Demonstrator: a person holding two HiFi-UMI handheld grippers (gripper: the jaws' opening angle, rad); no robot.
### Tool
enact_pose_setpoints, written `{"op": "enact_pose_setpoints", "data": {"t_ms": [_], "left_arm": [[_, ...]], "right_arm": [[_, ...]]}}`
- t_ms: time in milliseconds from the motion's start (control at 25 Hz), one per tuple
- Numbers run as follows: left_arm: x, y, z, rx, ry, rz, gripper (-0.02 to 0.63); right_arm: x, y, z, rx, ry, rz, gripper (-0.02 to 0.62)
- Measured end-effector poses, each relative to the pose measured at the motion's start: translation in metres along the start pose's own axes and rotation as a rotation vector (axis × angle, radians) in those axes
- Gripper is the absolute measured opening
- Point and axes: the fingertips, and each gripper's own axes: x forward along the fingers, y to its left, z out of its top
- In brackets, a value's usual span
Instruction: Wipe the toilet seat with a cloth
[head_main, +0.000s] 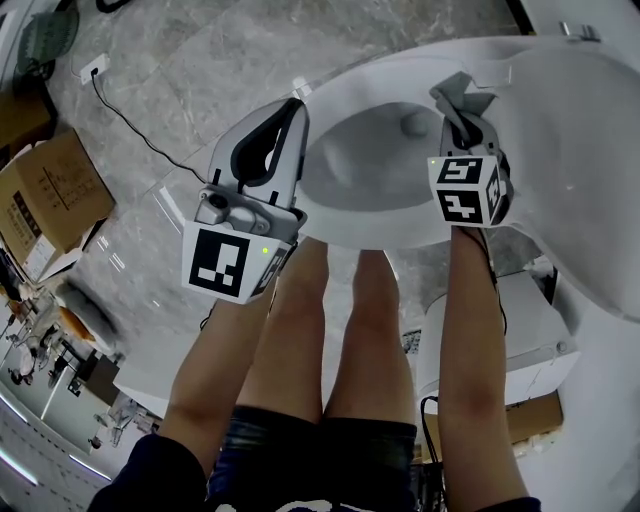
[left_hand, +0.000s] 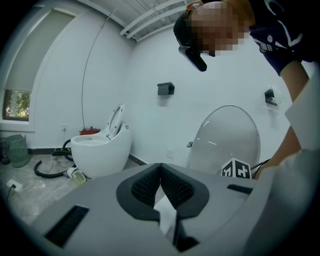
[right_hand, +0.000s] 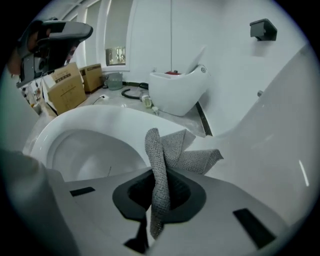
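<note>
The white toilet seat (head_main: 335, 222) rings the bowl (head_main: 385, 150), with the lid (head_main: 590, 130) raised to the right. My right gripper (head_main: 452, 112) is over the seat's right side, shut on a grey woven cloth (head_main: 470, 98). In the right gripper view the cloth (right_hand: 187, 152) sticks up out of the shut gripper (right_hand: 162, 172) and folds over toward the seat rim (right_hand: 100, 115). My left gripper (head_main: 297, 105) hovers just off the seat's left edge. It is shut with nothing in it (left_hand: 160, 167).
The person's bare legs (head_main: 340, 330) stand in front of the bowl. Cardboard boxes (head_main: 50, 190) and a floor cable (head_main: 130, 125) lie to the left. A white box (head_main: 530, 330) sits at the lower right. A second toilet (left_hand: 100, 150) stands by the far wall.
</note>
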Motion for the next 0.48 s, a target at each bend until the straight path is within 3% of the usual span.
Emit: {"op": "enact_pose_setpoints", "data": {"t_ms": [280,480], "left_arm": [[0.004,-0.003,0.0,-0.008,-0.005,-0.007,0.02],[0.008,-0.004,0.004,-0.006,-0.014,-0.014,0.02]], "right_arm": [[-0.037,0.033,-0.091,-0.022,0.234,0.058,0.028],[-0.063,0.059,-0.12,-0.052,0.349,0.128,0.028]]}}
